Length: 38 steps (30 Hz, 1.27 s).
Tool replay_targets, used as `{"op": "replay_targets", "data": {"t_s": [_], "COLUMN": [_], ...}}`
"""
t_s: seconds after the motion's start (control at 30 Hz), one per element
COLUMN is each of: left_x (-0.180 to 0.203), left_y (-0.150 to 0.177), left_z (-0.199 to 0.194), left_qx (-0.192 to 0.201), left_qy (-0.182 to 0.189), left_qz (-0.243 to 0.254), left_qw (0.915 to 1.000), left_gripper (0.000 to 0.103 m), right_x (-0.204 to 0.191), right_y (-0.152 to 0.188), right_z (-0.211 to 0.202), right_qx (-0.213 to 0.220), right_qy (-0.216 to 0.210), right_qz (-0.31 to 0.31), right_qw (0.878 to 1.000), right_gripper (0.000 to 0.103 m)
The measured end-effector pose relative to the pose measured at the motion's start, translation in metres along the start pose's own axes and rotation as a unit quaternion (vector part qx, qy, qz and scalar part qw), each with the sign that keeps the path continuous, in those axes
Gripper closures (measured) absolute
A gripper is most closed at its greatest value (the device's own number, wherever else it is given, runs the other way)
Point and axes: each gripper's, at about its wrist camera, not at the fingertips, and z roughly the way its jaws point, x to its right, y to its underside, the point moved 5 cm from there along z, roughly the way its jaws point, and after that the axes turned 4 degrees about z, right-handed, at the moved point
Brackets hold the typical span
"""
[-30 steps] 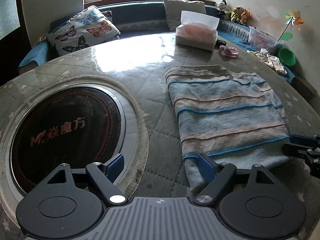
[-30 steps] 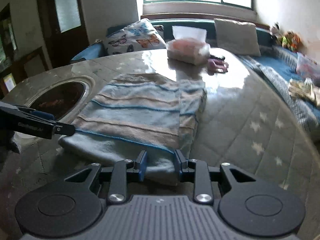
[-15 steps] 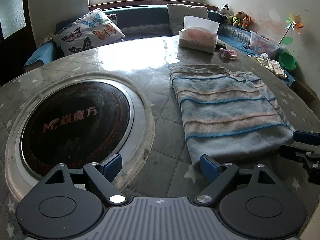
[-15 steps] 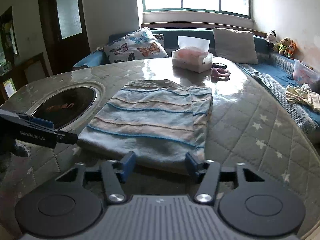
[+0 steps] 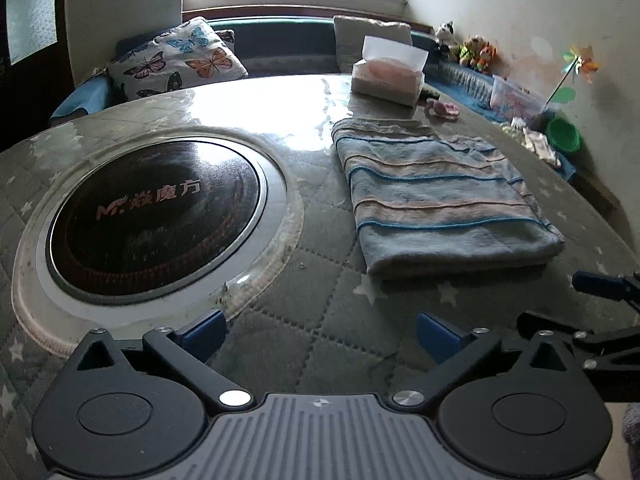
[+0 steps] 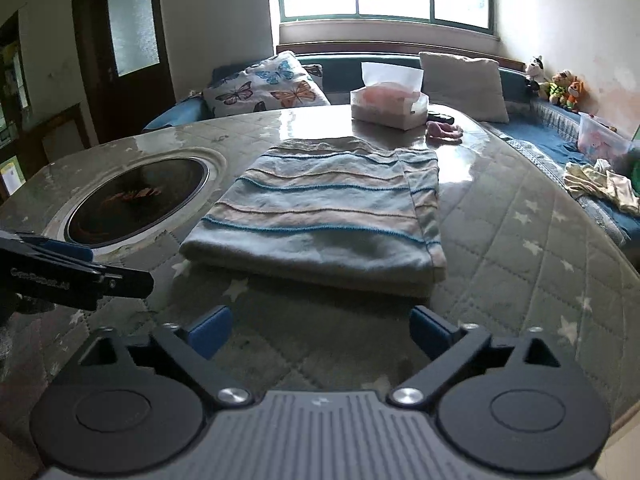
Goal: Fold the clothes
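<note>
A folded garment with pale blue and beige stripes lies flat on the round quilted table. My left gripper hovers short of its near left corner, jaws still opening, with only bare tabletop between them. My right gripper sits just short of the garment's near edge, jaws also opening and holding nothing. The right gripper's fingers show at the right edge of the left wrist view. The left gripper's finger crosses the left side of the right wrist view.
A round dark induction plate is set into the table left of the garment. A tissue box and a small pink item sit beyond it. A cushioned bench with pillows, toys and loose clothes rings the far side.
Both grippers let go of the garment's near edge, opened wide and drew back toward me. The garment now lies folded and free on the table.
</note>
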Motion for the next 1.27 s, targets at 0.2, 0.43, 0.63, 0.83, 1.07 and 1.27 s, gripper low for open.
{"op": "replay_targets", "data": {"t_s": [0.2, 0.43, 0.63, 0.83, 1.07, 1.27], "left_x": [0.007, 0.012, 0.012, 0.013, 0.014, 0.015], "left_y": [0.009, 0.019, 0.028, 0.034, 0.038, 0.041], "left_z": [-0.010, -0.019, -0.019, -0.021, -0.026, -0.029], "left_qx": [0.002, 0.004, -0.003, -0.003, -0.001, 0.002], "left_qy": [0.004, -0.010, -0.014, -0.018, -0.021, -0.028], "left_qz": [0.009, 0.025, 0.026, 0.026, 0.025, 0.024], "left_qw": [0.9999, 0.9996, 0.9996, 0.9995, 0.9995, 0.9993], "left_gripper": [0.000, 0.000, 0.000, 0.000, 0.000, 0.000], "right_x": [-0.007, -0.014, -0.018, -0.019, -0.022, -0.023], "right_y": [0.009, 0.018, 0.026, 0.031, 0.033, 0.036], "right_z": [-0.006, -0.008, -0.010, -0.012, -0.015, -0.018], "right_qx": [0.001, 0.002, 0.003, 0.002, 0.006, 0.007], "right_qy": [0.008, 0.032, 0.050, 0.052, 0.052, 0.054], "right_qz": [0.009, 0.011, 0.007, 0.015, 0.016, 0.016], "right_qw": [1.000, 0.999, 0.999, 0.999, 0.998, 0.998], "right_gripper": [0.000, 0.000, 0.000, 0.000, 0.000, 0.000]}}
